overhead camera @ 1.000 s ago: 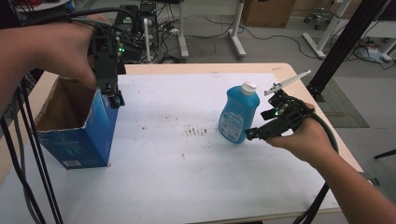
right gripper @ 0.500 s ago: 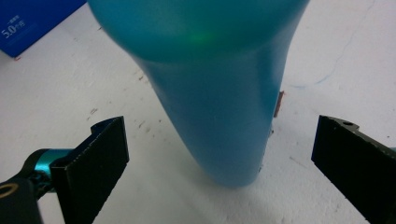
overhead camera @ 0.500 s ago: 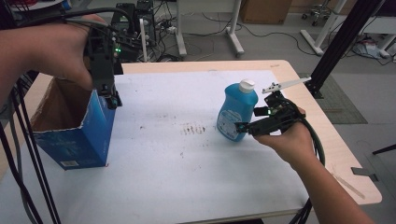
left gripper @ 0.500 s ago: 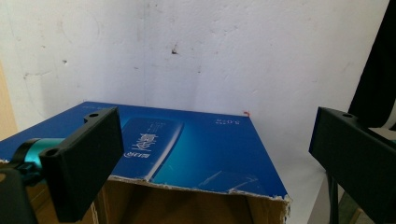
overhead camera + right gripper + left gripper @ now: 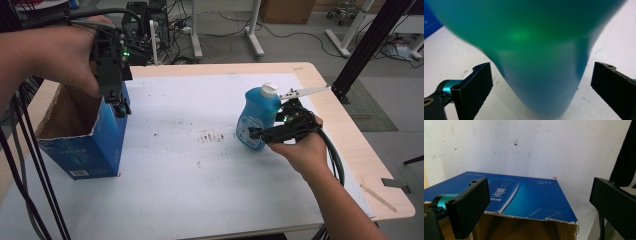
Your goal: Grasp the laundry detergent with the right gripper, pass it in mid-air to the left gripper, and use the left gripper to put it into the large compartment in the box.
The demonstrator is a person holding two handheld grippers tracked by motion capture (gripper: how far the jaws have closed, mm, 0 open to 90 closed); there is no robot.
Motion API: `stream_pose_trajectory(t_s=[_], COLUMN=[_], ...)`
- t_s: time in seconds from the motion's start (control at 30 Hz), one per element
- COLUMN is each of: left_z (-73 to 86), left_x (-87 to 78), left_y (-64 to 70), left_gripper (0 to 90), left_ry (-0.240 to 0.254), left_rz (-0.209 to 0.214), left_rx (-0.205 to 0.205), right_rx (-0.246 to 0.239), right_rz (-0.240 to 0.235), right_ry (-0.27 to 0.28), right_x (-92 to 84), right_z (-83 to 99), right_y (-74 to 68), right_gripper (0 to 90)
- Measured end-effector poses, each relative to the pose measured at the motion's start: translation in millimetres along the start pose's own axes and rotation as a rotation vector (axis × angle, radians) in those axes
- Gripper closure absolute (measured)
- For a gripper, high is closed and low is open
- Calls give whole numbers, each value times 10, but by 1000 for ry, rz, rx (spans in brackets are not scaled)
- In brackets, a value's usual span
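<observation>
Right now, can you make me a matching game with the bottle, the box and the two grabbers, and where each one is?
Things:
1. blue bottle
2. blue cardboard box
3. left gripper
4. right gripper

Places or states:
A. jaws open, over the box's top edge
B. standing upright, white cap on top
C. jaws open on either side of the bottle
D. open at the top, at the table's left

Pairs: 1-B, 2-D, 3-A, 4-C
</observation>
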State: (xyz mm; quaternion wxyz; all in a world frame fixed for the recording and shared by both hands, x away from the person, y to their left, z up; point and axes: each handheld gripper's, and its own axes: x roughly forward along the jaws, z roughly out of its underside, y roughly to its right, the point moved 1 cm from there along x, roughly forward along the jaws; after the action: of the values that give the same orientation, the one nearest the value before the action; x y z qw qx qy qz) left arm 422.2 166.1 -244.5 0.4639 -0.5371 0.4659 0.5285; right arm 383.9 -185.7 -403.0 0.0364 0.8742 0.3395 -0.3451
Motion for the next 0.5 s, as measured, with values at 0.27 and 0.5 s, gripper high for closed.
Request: stream_pose_trajectory(t_s=[0.27, 0.5], left_z=[21, 18], left_x=[-1, -5], left_y=[2, 8], left_gripper=[30, 30], left_ry=[5, 4], left_rz=[-2, 1], left_rx=[-1, 5], right_rx=[2, 12], right_rz=[26, 49], right_ry=[56, 100], right_x=[55, 98], right_z=[12, 21], right_y=[-25, -18], right_gripper=[29, 52])
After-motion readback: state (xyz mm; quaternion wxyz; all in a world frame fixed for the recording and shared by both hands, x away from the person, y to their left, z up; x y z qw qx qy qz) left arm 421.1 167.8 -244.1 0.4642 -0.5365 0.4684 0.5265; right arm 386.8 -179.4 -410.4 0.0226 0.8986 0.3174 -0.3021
